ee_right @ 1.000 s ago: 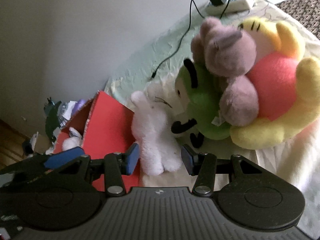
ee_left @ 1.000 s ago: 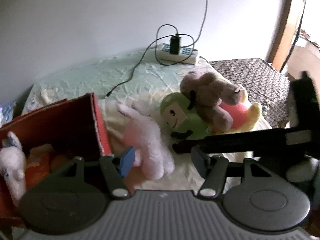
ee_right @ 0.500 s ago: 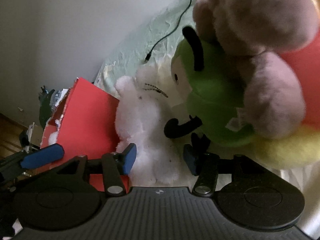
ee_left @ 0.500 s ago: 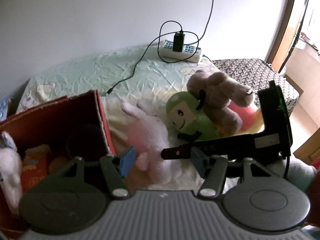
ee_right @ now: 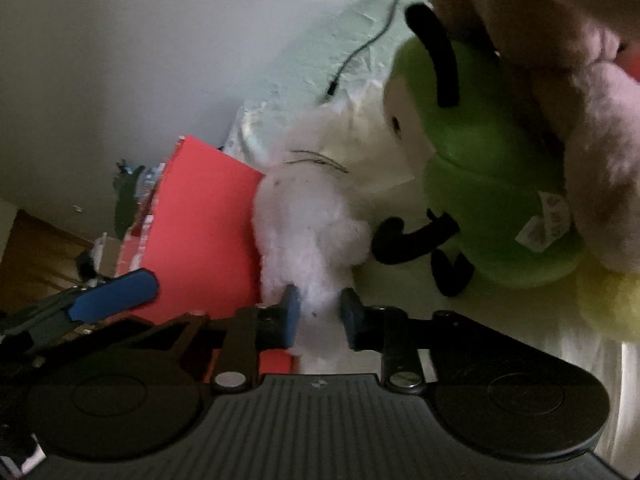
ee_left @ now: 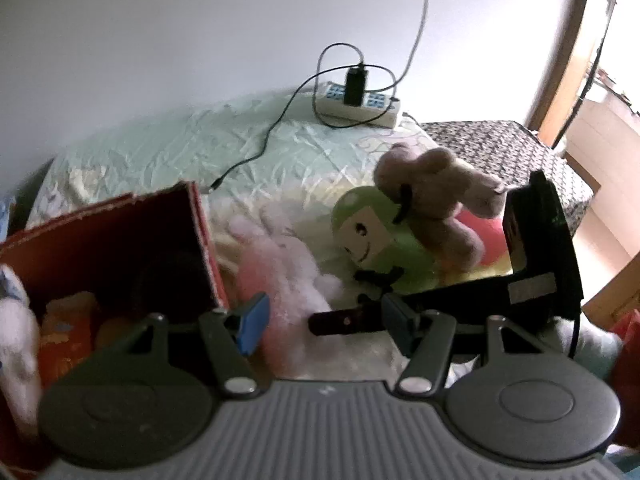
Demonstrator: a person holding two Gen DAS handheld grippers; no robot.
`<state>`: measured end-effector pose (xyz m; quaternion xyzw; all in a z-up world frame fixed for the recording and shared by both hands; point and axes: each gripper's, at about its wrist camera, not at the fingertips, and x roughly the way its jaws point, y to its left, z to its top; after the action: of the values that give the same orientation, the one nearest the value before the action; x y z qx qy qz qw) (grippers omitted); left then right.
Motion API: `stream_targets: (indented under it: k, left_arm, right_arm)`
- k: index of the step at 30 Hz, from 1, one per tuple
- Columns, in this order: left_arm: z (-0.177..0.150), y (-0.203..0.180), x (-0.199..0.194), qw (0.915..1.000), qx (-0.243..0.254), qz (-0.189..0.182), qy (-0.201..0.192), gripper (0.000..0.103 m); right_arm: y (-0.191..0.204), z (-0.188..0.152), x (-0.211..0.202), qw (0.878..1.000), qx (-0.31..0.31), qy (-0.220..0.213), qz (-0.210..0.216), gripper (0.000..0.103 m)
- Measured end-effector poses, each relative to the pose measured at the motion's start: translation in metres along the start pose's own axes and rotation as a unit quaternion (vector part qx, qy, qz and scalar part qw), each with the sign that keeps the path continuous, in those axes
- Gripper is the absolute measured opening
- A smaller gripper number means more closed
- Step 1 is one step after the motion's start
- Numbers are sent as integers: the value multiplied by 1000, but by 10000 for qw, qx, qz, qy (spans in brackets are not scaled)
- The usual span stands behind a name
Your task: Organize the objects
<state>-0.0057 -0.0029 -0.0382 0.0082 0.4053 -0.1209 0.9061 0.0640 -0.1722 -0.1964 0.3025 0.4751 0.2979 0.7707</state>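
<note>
A white-pink bunny plush [ee_right: 308, 220] lies on the bed against the red box [ee_right: 208, 220]. My right gripper [ee_right: 320, 314] is shut on its lower end, with fur bulging between the blue pads. A green plush [ee_right: 480, 160] and a brown plush [ee_right: 580, 120] lie just to the right of it. In the left wrist view the bunny plush [ee_left: 280, 264] sits beside the red box [ee_left: 120, 232], which holds a white toy and orange items. My left gripper [ee_left: 324, 320] hovers open above them and holds nothing. The right tool's black frame [ee_left: 528, 280] reaches in from the right.
A power strip [ee_left: 356, 104] with a charger and a black cable lies at the back of the green sheet, near the wall. A dark patterned cloth [ee_left: 500, 148] covers the bed's right part. A yellow and pink plush [ee_left: 484, 236] lies under the brown one.
My right gripper moved forward onto the bunny plush and its fingers went from wide apart to shut on it. The left gripper pulled back a little and stayed open.
</note>
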Motion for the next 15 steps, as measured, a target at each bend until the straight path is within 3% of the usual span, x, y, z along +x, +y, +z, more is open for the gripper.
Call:
stream_targets:
  k: [9, 15]
  left_arm:
    - [-10, -19, -17, 9994, 230, -265, -82, 64]
    - [-26, -35, -24, 9977, 412, -529, -2, 64]
  right_arm:
    - [-4, -19, -48, 9994, -214, -234, -104, 16]
    - [-9, -41, -77, 9980, -438, -218, -395, 16]
